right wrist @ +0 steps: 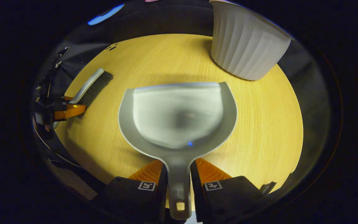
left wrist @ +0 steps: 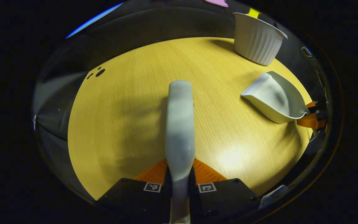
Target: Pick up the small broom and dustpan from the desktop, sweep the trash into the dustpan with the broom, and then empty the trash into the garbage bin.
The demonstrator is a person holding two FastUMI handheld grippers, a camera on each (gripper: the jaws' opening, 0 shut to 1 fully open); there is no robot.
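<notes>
My left gripper point(left wrist: 180, 174) is shut on the handle of the small grey broom point(left wrist: 180, 124), which points forward over the wooden table point(left wrist: 120, 109). In the right gripper view the broom point(right wrist: 92, 85) shows its dark bristles at the left, held by the left gripper point(right wrist: 70, 110). My right gripper point(right wrist: 179, 177) is shut on the handle of the grey dustpan point(right wrist: 179, 115), whose inside looks bare. The dustpan point(left wrist: 272, 96) sits to the right of the broom, with the right gripper point(left wrist: 312, 116) behind it. The white ribbed garbage bin point(right wrist: 247, 43) stands just beyond the dustpan's right side.
The bin point(left wrist: 256, 39) stands at the table's far right corner. A few small dark specks point(left wrist: 99, 72) lie near the far left edge of the table; they appear again as specks point(right wrist: 112, 47) in the right gripper view. Dark booth cloth surrounds the table.
</notes>
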